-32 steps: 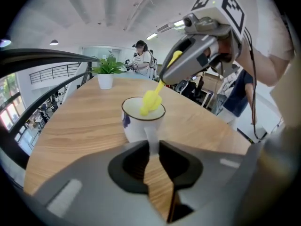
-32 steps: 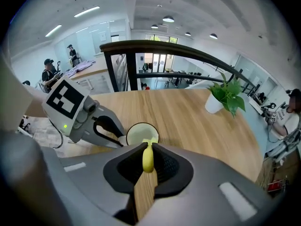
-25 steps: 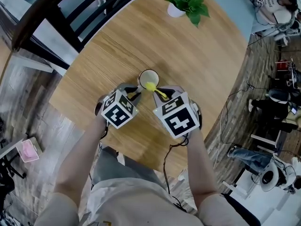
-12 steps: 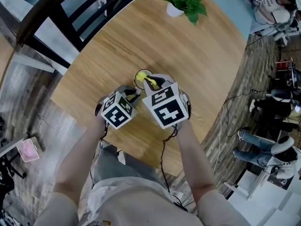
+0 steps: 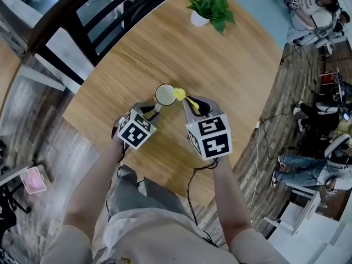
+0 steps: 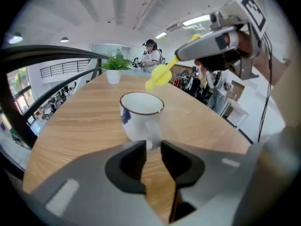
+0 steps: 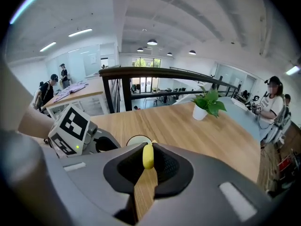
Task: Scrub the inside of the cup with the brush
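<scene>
A white cup [image 5: 164, 94] with a dark rim stands upright on the round wooden table [image 5: 231, 76]. Its handle points toward my left gripper [image 5: 155, 110]. In the left gripper view the cup [image 6: 140, 114] has its handle just between the jaw tips of my left gripper [image 6: 151, 145]; the jaws are opening, with a gap on both sides of the handle. My right gripper [image 5: 195, 106] is shut on the handle of the yellow brush [image 5: 179, 94]. The brush head [image 6: 159, 75] hangs above the cup's right rim, outside it. In the right gripper view, the brush handle [image 7: 147, 155] sits between the pads.
A potted green plant [image 5: 206, 7] stands at the table's far edge. A dark railing [image 5: 82, 15] runs past the table's left side. People, chairs and cables are on the floor at the right [image 5: 324, 114].
The right gripper has drawn the brush up out of the cup and over to its right. The left gripper has stayed at the cup's handle.
</scene>
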A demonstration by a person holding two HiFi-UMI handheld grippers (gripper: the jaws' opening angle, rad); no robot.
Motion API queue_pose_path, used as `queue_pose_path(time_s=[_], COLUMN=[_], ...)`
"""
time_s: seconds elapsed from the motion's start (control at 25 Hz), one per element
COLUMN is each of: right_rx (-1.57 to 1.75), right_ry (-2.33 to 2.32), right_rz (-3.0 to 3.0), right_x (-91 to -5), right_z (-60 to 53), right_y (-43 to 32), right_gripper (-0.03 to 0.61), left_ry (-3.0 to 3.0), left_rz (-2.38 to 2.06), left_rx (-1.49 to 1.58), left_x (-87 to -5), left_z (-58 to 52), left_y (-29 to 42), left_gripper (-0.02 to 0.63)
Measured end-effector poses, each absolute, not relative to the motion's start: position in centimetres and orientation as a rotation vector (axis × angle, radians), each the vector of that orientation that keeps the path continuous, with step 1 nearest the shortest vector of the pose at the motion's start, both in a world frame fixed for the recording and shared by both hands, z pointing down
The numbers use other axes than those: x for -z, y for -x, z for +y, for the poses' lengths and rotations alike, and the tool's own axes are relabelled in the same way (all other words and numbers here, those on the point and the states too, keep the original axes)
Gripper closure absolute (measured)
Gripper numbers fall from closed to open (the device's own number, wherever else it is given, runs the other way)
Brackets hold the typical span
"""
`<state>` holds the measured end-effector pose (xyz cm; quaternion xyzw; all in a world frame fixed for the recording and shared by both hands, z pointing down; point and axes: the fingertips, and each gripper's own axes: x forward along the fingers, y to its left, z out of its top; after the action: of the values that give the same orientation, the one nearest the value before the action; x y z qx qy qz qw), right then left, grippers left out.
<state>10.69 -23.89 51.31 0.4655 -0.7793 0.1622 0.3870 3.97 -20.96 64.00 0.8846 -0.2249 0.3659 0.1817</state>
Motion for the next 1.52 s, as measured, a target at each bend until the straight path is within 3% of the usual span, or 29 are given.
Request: queue_pose_path(time_s=[0.12,0.28,0.56,0.8,1.52], right_rx=[-0.421,-0.411,-0.376,-0.264,-0.023], right_ry=[-1.22,-1.276,-1.389,-1.458,-1.761], right_rz=[-2.009,-2.071,-2.26,-2.374,-2.657], right_x=[-49.8,-47.3,-39.9,-32.4,-15.8], right_z=[-23.1,-22.2,-19.9,-17.6,-8.6], right_y=[-11.6,-11.6,-10.1,-8.7,-9.7], right_gripper=[0.546,0.546,0.546,0.546,0.546], left_ry=[-2.505,-2.498,-2.572,-2.653,-2.889], left_rz=[-0.683,-0.807,-0.948,-1.038,-1.193], left_rx=[-1.115,-1.007,-0.788,-0.652,-0.227], left_x=[-63.6,-60.6,-51.7,-43.7,-23.5], left_z=[-20.5,-20.4,-19.5,-18.5,-12.9], left_y=[-3.0,-1.6,0.6,2.7,5.1], left_gripper=[0.499,0.502,0.58,0.609,0.611])
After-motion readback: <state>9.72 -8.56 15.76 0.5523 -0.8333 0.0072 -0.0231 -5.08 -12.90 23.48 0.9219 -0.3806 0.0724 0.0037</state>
